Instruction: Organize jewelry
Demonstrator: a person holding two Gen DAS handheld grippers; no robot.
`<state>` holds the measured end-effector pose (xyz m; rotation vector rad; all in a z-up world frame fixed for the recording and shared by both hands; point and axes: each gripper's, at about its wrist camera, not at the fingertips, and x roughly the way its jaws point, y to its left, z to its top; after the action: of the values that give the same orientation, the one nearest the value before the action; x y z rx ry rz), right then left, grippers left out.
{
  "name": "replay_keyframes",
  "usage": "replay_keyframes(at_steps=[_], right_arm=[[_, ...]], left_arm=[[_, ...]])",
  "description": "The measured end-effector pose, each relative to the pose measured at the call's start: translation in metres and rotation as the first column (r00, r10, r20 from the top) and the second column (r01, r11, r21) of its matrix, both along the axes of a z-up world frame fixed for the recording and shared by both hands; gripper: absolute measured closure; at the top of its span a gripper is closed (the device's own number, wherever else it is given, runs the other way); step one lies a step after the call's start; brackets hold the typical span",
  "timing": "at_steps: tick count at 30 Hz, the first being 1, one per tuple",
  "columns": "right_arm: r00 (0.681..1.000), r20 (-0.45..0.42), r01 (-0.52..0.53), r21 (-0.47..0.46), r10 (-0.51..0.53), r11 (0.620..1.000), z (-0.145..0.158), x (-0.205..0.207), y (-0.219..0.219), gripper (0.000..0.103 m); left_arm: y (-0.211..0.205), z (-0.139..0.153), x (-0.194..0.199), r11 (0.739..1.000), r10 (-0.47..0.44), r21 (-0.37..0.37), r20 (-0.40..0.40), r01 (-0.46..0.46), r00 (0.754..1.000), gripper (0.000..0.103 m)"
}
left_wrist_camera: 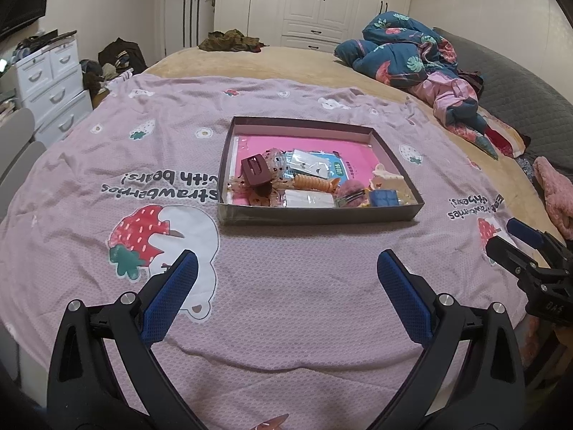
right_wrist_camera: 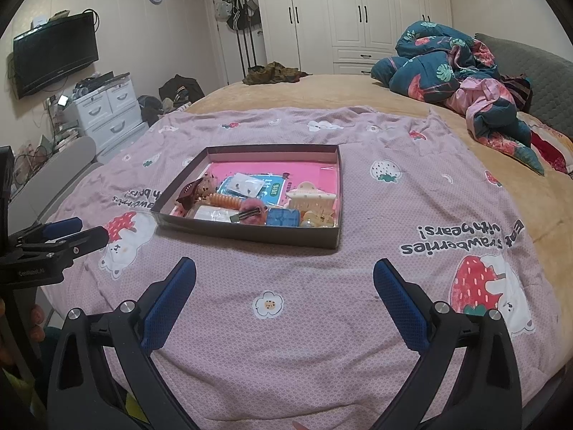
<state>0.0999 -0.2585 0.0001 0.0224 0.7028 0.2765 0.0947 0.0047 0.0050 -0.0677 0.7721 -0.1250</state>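
Both tools, left tool and right tool, gape wide and empty above the bedspread, near the jewelry box.

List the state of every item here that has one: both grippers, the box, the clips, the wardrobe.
Left gripper: jaws open, empty, above the cloth.
Right gripper: jaws open, empty.
Shallow dark cardboard box: lidless, resting flat on the pink strawberry-print cloth.
Maroon claw hair clip: closed, inside the box.
Cream claw hair clip: closed, inside the box.
Orange spiral hair tie: lying loose in the box.
White wardrobe doors: shut.
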Motion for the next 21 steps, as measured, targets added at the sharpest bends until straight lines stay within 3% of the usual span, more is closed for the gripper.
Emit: replay_keyframes(at_steps=[21], right_arm=[[1.000, -0.002, -0.002, -0.005, 0.002, 1.000, -0.0006, -0.0002, 0.0006, 0.004]], left_arm=[[0.0031, 0.0005, 0.0006, 1.000, -0.004, -0.001, 0.003, 0.004, 1.000, 0.009]])
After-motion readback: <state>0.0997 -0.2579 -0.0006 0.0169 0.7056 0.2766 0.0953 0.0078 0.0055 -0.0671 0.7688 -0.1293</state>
